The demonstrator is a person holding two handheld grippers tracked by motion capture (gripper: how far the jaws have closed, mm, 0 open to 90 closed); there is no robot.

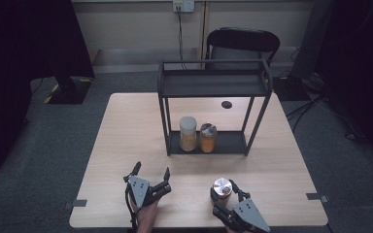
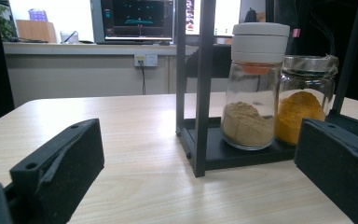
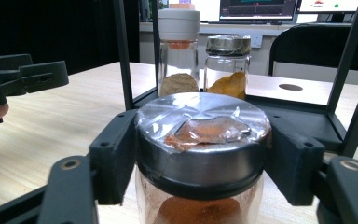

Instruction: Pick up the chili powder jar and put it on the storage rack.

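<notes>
Three spice jars are counted: two on the black rack's (image 1: 233,142) lower shelf, white-lidded (image 1: 188,133) and foil-topped (image 1: 208,138), one foil-topped jar (image 1: 221,191) clamped in the right gripper (image 1: 225,196), while the left gripper (image 1: 151,173) is held wide, empty.

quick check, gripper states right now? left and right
Left gripper: open, jaws spread, holding nothing.
Right gripper: shut on the glass jar of reddish powder with a metal lid.

We see the right gripper (image 3: 200,154) with its jaws closed on a jar of red powder (image 3: 200,168); the picture's bottom edge cuts off the jar's lower half. Just above the jaws, torn film blurs the lid. Beyond them, a rack post (image 2: 205,88) hides part of a chair (image 2: 216,60).
</notes>
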